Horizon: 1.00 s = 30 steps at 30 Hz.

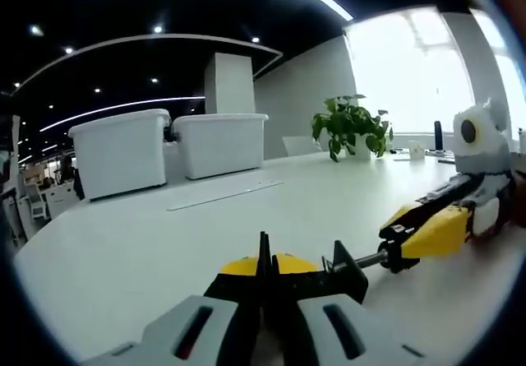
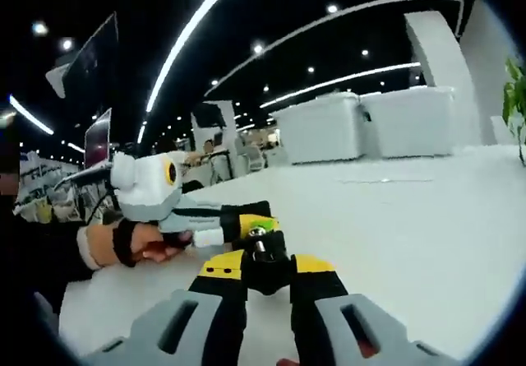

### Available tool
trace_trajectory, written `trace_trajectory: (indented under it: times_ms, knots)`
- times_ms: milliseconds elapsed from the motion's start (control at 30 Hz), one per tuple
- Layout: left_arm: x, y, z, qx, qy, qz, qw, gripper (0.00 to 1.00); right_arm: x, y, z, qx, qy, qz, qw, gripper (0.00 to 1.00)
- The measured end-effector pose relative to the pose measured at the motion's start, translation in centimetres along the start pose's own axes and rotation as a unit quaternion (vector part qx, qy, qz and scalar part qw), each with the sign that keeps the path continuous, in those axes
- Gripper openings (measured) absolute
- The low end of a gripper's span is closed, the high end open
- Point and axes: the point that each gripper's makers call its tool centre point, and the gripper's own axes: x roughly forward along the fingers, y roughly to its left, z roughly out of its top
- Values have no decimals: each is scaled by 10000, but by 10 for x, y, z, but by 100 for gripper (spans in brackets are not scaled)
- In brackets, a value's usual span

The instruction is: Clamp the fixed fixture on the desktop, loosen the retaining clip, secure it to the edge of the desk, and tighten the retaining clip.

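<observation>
Your left gripper (image 1: 265,296) is clamped on the black-and-yellow clamp fixture w/ metal screw rod (image 1: 329,271), pinning it flat on the white desktop (image 1: 164,243). Right gripper (image 2: 265,288) grips its screw end, prob. to loosen the clip.

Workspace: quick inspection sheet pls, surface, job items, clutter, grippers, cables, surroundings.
Surface: white desk, bare in front.
Job's things: black-and-yellow clamp fixture, lying on the desk between both grippers.
Clutter: two white bins, flat strip, potted plant.
Grippers: left gripper jaws shut on the fixture; right gripper jaws at its other end, grip unclear.
Cables: nothing seen.
Surroundings: office, dark ceiling with strip lights, bright window.
</observation>
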Motion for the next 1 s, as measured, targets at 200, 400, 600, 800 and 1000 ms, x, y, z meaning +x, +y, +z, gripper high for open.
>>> trace_trajectory:
  times_ms: [200, 400, 600, 800, 1000]
  knots:
    - [-1, 1, 0, -29, -2, 36, 10000, 4, -6, 16, 2, -1624, -48, -133, 9866, 17]
    - [-2, 2, 0, -48, -6, 50, 10000, 4, -7, 21, 1, -2228, -37, -206, 9746, 18]
    - [-3, 2, 0, -57, -4, 54, 10000, 4, -7, 26, -1, -3407, -8, -339, 9396, 18]
    - [-3, 2, -1, -51, 3, 66, 10000, 4, -4, 27, -2, -4196, 37, -449, 9066, 19]
    - [-2, 3, -1, -54, 26, 73, 10000, 5, -2, 26, -2, -4371, 29, -508, 8980, 19]
